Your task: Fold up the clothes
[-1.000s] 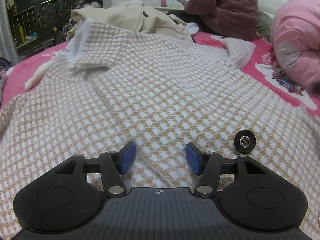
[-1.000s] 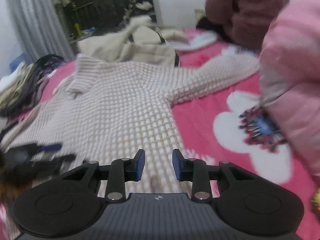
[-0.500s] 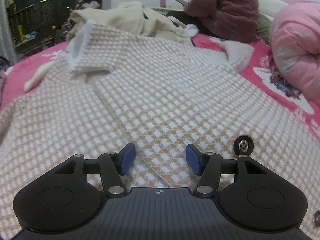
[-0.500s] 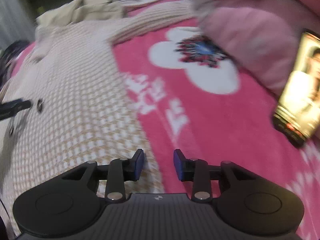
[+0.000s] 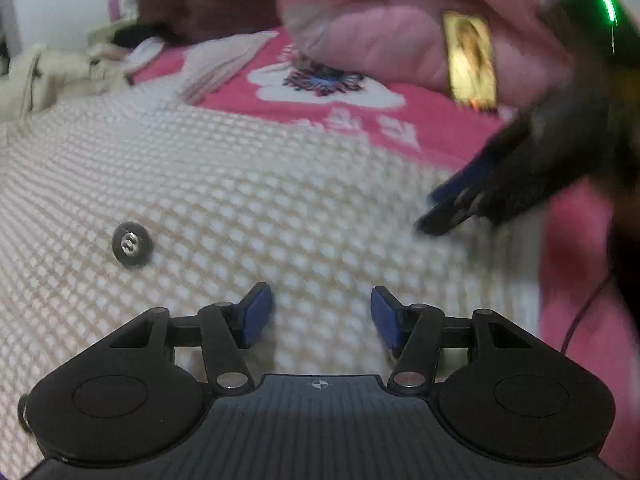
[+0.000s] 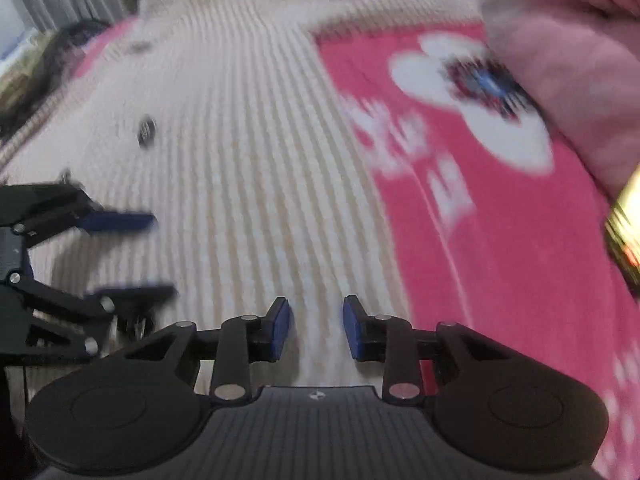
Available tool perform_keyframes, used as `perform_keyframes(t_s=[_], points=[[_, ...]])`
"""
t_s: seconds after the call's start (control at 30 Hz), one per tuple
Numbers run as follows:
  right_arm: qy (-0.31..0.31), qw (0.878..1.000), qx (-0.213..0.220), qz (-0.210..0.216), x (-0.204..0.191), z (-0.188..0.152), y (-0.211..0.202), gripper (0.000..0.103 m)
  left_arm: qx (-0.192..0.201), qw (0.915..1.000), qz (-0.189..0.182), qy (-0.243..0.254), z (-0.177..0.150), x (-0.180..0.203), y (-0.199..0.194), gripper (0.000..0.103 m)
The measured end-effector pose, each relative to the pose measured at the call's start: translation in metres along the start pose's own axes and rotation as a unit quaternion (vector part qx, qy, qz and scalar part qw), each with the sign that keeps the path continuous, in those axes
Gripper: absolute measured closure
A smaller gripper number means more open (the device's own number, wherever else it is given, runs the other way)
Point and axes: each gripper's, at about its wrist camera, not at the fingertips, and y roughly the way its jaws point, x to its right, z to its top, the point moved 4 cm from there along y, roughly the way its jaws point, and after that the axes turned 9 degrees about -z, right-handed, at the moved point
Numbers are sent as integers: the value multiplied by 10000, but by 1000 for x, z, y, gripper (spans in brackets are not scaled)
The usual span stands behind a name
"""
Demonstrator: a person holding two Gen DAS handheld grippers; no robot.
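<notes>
A checked beige-and-white jacket (image 5: 248,184) lies spread flat on a bed covered by a pink blanket (image 5: 360,120) with a white flower print. The left gripper (image 5: 322,318) hovers low over the jacket with its blue-padded fingers set wide apart and nothing between them; only the checked cloth shows in the gap. A dark round button (image 5: 132,244) sits on the jacket to the left of this gripper, a little ahead of its fingertips.

The right gripper (image 6: 316,330) also hangs just over the jacket, close to the garment's right edge where it meets the pink blanket. Its jaws stand parted with a narrower gap, holding nothing. In the left wrist view it comes in from the right, blurred, its blue fingers pointing down toward the cloth.

In the right wrist view the left gripper shows at the left edge, fingers spread, near the jacket's front. A pink quilted bundle (image 5: 400,20) lies on the bed beyond the jacket's right side, and a phone (image 5: 472,60) with a lit screen rests against it. A cream garment (image 5: 52,76) is heaped at the far end of the bed.
</notes>
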Motion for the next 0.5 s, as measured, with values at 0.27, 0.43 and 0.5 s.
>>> perform_keyframes(t_s=[0.27,0.43,0.5], points=[[-94,9998,142,-69,-7,-3,-48,69,-164,9983,-547,-92,-12,18,-36,48],[-313,9933,658,900,-61,11,-64,69,-287,9962,-793,-218,-27,24,-60,48],[-402,9903,678,1144,-80,9,-59,69,-278,9958,-821,-282,-34,24,-71,48]])
